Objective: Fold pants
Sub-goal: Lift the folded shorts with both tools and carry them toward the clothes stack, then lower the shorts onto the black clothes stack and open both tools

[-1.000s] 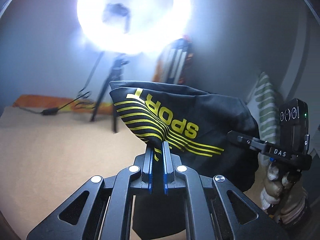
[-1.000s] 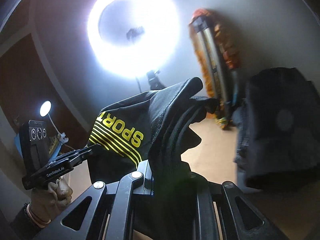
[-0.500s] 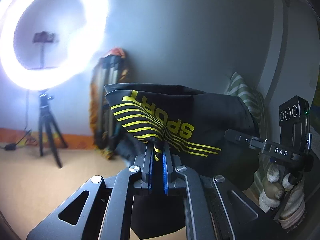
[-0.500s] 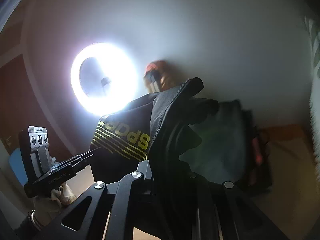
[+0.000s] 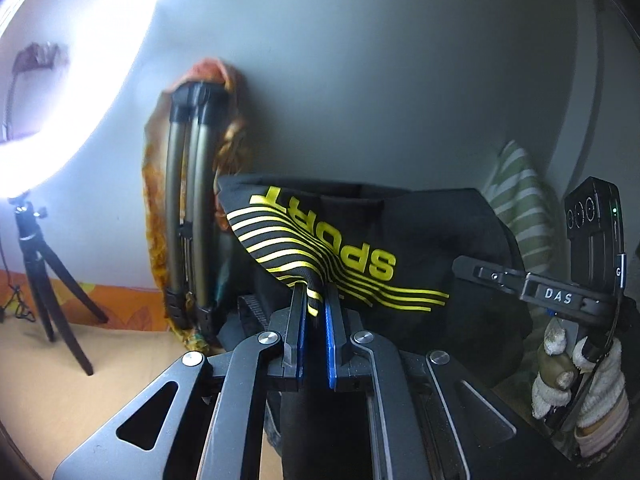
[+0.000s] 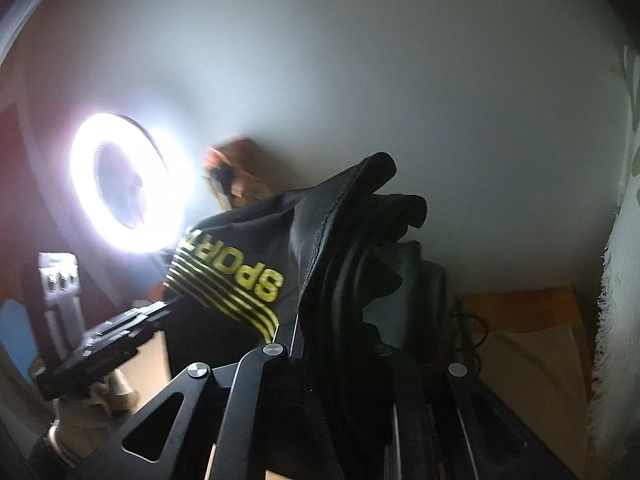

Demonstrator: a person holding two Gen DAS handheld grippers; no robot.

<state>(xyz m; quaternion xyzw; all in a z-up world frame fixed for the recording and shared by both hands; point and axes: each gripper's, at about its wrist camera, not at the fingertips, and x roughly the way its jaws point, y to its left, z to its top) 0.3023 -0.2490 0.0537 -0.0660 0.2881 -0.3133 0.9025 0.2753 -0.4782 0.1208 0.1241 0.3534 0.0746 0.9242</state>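
Upside-down, yellow "SPORT" marks the pants (image 5: 360, 248); "DAS" labels the right claw (image 5: 460, 266).

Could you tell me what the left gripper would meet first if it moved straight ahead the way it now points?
The left gripper is already shut on the black pants, so it would just push that cloth; the grey wall lies behind, depth unclear.
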